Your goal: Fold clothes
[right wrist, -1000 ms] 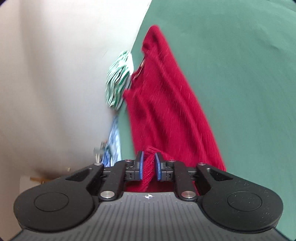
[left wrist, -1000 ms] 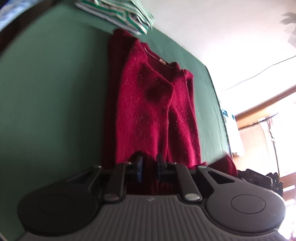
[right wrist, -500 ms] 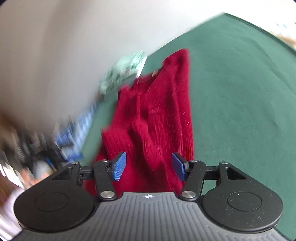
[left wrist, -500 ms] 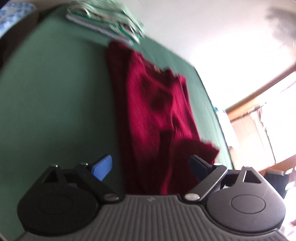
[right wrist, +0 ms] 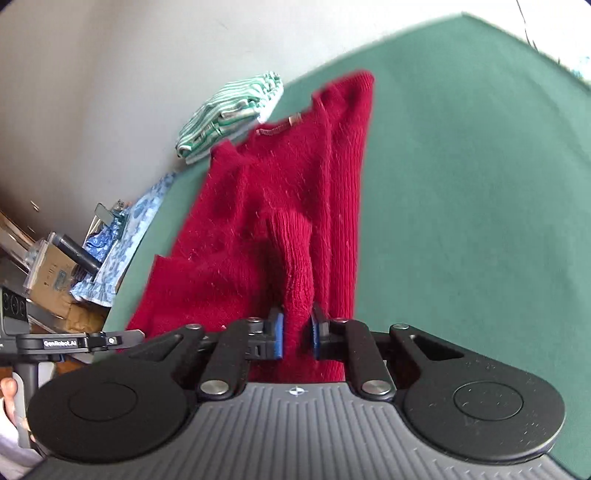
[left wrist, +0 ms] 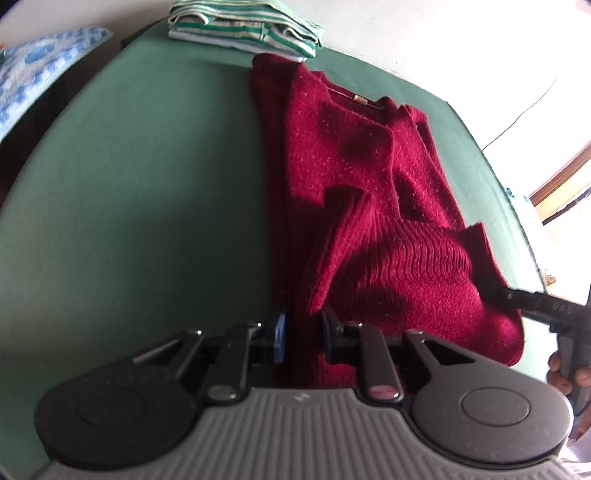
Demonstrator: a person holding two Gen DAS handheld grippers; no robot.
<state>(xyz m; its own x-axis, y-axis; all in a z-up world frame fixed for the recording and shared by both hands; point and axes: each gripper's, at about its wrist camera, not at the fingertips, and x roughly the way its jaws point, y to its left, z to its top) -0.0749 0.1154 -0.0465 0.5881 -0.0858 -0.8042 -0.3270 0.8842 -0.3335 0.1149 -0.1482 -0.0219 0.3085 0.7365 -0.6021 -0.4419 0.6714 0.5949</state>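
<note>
a: red knit, a deep crimson sweater [left wrist: 373,177], lies lengthwise on the green table cover [left wrist: 147,192]. its neckline and small label point toward the far wall, just short of a folded green-and-white striped garment [left wrist: 243,26] at the table's far edge.

b: and the sleeves?

a: folded in over the body. one ribbed cuff sits across the middle in the left wrist view, and the hem end bunches up nearest the cameras.

b: how is the left gripper [left wrist: 302,334]?

a: its jaws have just been closing, and now they stand narrow with a fold of the sweater's near edge between the blue pads [left wrist: 280,332]. the cloth fills the gap, so it is pinching the knit.

b: the right gripper [right wrist: 297,334]?

a: much the same. its jaws have also just been closing, and a ribbed ridge of the sweater [right wrist: 280,206] runs up out of the narrow gap between its pads [right wrist: 279,334]. it has hold of that ridge.

b: anything else in sight?

a: a blue-and-white patterned cloth [right wrist: 136,221] beside the table on the left of the right wrist view, with a cardboard box [right wrist: 51,273] near it. the person's hand [left wrist: 565,373] shows at the right edge of the left view, on the other tool's handle.
</note>
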